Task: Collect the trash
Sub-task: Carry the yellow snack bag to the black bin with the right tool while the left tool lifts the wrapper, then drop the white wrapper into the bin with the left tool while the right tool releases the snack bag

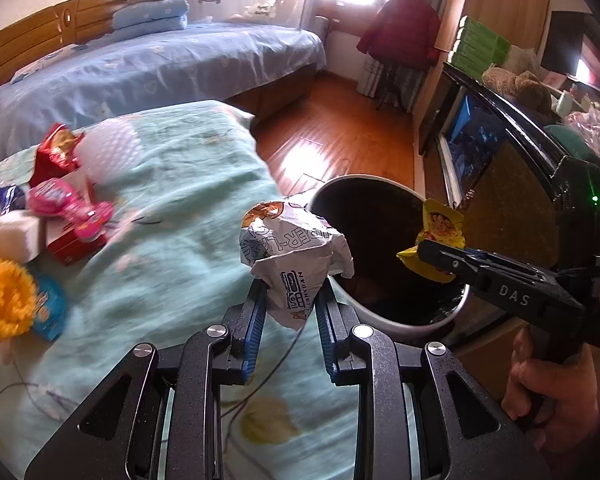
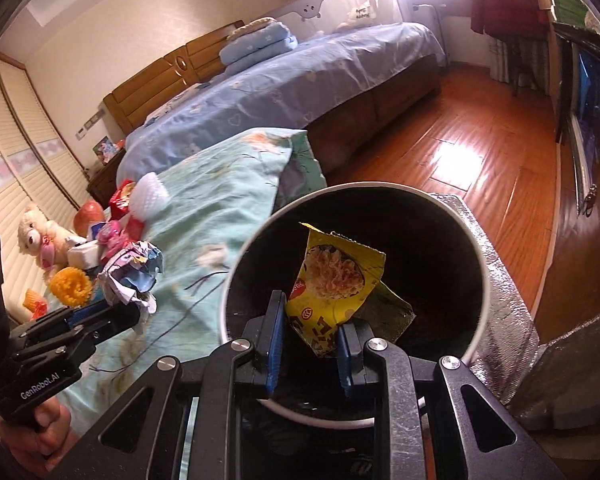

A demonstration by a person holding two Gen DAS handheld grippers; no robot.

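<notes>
My left gripper (image 1: 290, 300) is shut on a crumpled white printed paper wrapper (image 1: 296, 252), held above the teal bedspread just left of the bin's rim; it also shows in the right wrist view (image 2: 130, 276). My right gripper (image 2: 310, 320) is shut on a yellow noodle packet (image 2: 332, 284), held over the mouth of the round bin (image 2: 482, 280) with its dark liner. The packet (image 1: 440, 232) and the bin (image 1: 384, 320) show in the left wrist view too.
A pile on the teal bedspread (image 1: 172, 216) holds a red snack bag (image 1: 56, 152), pink packet (image 1: 68, 204), white box (image 1: 10, 236) and yellow pompom (image 1: 4, 300). A teddy bear (image 2: 40, 236) sits beside them. Wooden floor (image 2: 460, 136) and a TV cabinet (image 1: 472, 132) lie beyond.
</notes>
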